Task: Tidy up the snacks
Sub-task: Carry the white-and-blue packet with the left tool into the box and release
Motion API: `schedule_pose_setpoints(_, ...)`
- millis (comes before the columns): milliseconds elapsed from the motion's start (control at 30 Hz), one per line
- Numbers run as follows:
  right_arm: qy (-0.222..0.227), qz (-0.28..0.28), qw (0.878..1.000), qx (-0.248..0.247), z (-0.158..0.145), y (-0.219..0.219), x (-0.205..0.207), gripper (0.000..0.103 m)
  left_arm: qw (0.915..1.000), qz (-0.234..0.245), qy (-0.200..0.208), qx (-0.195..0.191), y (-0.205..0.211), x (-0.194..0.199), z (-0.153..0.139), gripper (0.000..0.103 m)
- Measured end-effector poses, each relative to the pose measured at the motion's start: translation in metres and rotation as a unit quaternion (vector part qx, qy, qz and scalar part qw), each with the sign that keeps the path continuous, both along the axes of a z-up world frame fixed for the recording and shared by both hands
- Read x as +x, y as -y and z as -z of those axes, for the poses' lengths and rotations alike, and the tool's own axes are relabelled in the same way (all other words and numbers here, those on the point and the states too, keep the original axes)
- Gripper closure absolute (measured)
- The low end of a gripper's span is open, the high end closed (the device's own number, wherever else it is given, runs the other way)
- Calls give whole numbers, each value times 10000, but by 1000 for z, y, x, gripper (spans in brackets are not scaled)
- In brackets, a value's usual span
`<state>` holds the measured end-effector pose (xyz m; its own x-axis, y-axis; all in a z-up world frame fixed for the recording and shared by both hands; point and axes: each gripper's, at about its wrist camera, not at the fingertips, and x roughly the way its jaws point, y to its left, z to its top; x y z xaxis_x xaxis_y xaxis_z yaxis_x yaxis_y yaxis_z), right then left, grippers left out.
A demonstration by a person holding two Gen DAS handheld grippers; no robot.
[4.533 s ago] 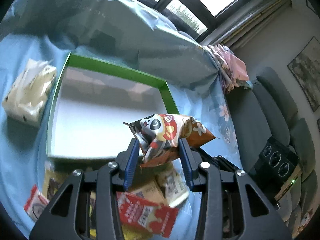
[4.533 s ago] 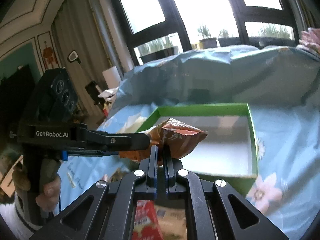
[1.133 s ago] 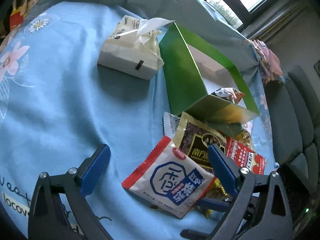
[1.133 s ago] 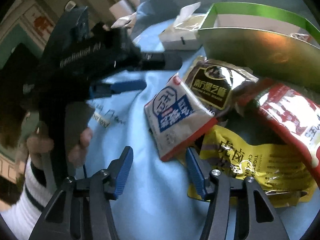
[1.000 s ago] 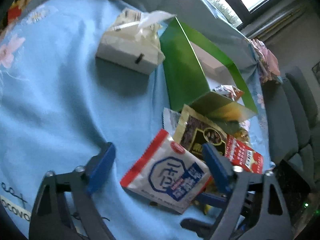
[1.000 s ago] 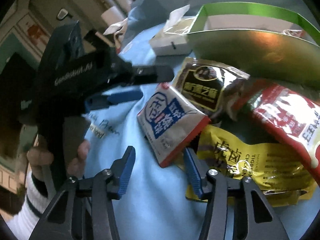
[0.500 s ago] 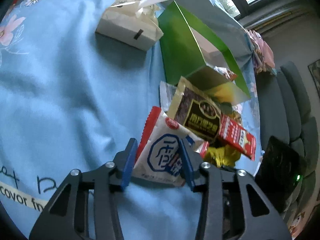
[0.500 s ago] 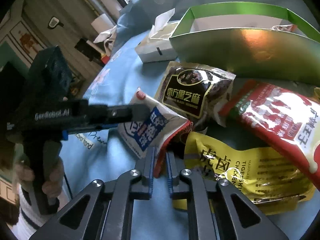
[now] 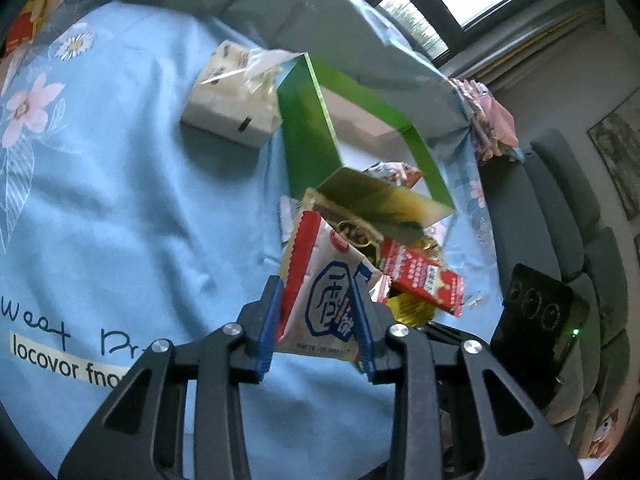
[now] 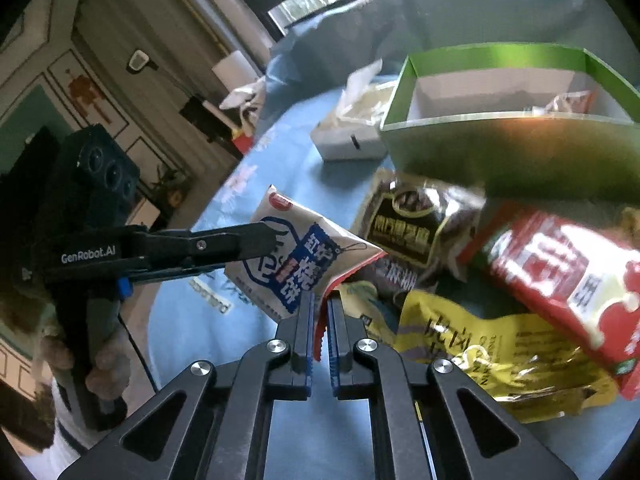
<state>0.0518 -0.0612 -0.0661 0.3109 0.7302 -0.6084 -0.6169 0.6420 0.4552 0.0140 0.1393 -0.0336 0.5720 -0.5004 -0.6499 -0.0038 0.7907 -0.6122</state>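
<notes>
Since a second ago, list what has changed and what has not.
Both tools closed on the white-and-blue snack packet: the left tool grips its sides, closing further, and the right tool pinches its red edge. The packet is now lifted off the blue cloth. The green box, tissue pack and other snacks stayed put.

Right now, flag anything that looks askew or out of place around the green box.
The green box sits tilted, its near wall propped on the heap of snack packets, not flat on the blue cloth. One orange packet lies inside; the rest remain outside. Both claws pinch the white-and-blue packet.
</notes>
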Motion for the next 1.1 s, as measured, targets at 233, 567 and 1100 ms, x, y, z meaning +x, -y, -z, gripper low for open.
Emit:
schedule_pose_setpoints(233, 257, 125, 9994, 174, -20, 12, 6, 96, 9996, 17, 269, 58, 13, 15, -18, 71)
schedule_pose_setpoints(567, 540, 383, 9973, 308, -44, 35, 28, 96, 9980, 187, 598, 121, 44, 54, -40, 71)
schedule_pose_setpoints(1100, 855, 879, 9920, 302, -70, 66, 86, 95, 9949, 533, 856, 60, 85, 140, -52, 71)
